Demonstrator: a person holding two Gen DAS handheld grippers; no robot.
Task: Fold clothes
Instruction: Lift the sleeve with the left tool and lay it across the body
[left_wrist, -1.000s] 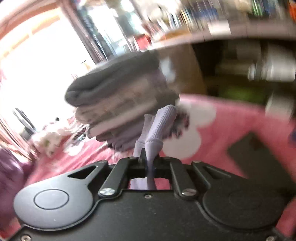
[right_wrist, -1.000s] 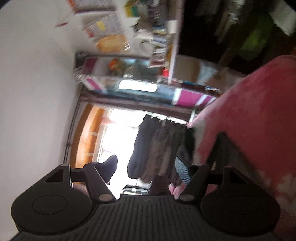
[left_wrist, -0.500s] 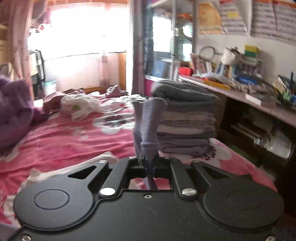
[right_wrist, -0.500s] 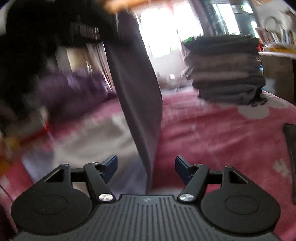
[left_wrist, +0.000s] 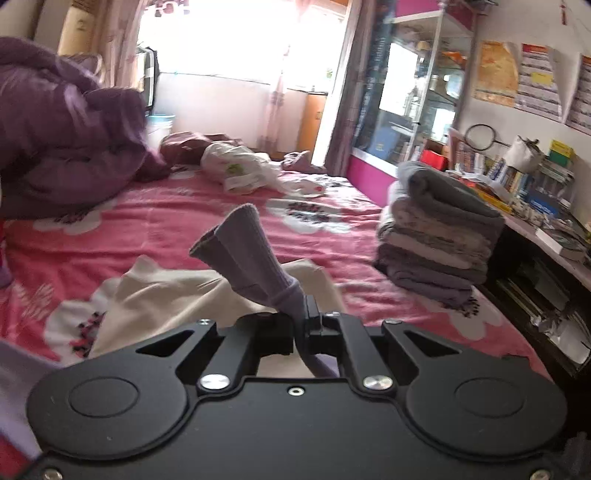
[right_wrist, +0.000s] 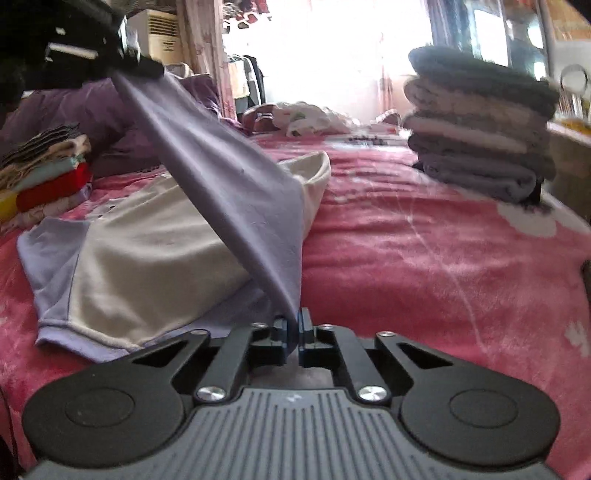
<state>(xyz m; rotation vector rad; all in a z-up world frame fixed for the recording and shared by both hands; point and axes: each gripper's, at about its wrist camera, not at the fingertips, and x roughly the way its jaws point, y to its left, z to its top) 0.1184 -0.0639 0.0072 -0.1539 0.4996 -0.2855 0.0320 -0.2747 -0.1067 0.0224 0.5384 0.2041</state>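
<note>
left wrist view: the left gripper (left_wrist: 301, 325) is clenched on the lilac sleeve (left_wrist: 243, 258) of a cream and lilac shirt (left_wrist: 159, 299), and the cuff end stands up past the jaws in a soft roll. the cloth looks light, thin and limp, so it should follow the hand without resistance but will sag wherever it is not held. the shirt body lies near the front edge of the pink bed (left_wrist: 184, 221). a stack of folded grey clothes (left_wrist: 439, 236) sits at the bed's right edge, close to the shelf, and a purple quilt (left_wrist: 62, 147) fills the far left corner. the middle of the bed between them is open.

right wrist view: the right gripper (right_wrist: 293, 330) is pinched shut on the lower part of the same sleeve (right_wrist: 229, 184), which runs taut up to the left gripper (right_wrist: 122, 55) at the upper left. the shirt (right_wrist: 155, 251) lies spread toward the bed's (right_wrist: 424, 258) left side, its hem just beside the front edge. holding at the cuff and near the shoulder seam seems the sound choice for laying the sleeve across the body. a small pile of coloured clothes (right_wrist: 44, 173) sits at the left edge, so the free room lies right of the shirt, before the grey stack (right_wrist: 480, 136).
</note>
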